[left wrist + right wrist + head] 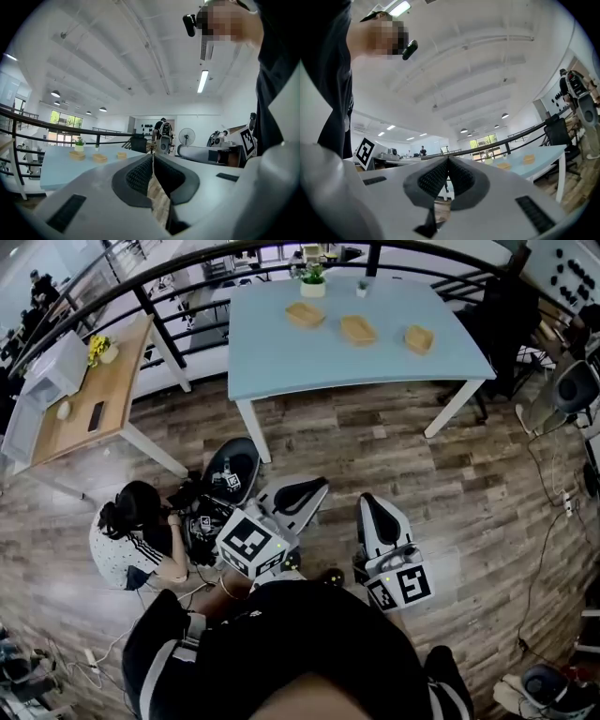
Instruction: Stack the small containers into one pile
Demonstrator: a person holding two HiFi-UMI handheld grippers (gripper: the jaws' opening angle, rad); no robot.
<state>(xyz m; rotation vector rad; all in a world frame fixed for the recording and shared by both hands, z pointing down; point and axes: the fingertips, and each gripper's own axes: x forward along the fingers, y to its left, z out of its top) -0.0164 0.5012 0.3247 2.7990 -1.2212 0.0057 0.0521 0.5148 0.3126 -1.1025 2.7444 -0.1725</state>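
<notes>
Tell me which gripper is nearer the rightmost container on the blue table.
Right, by a little. The right gripper is over the floor, well short of the table, slightly left of the container. The left gripper is equally far back but further left.

Head view steeply downward, gripper views level, blue table (pixel 281 357) shared

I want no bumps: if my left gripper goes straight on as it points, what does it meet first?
Nothing close: the left gripper faces open floor. The right end of the blue table probably comes first, though depth is unclear.
</notes>
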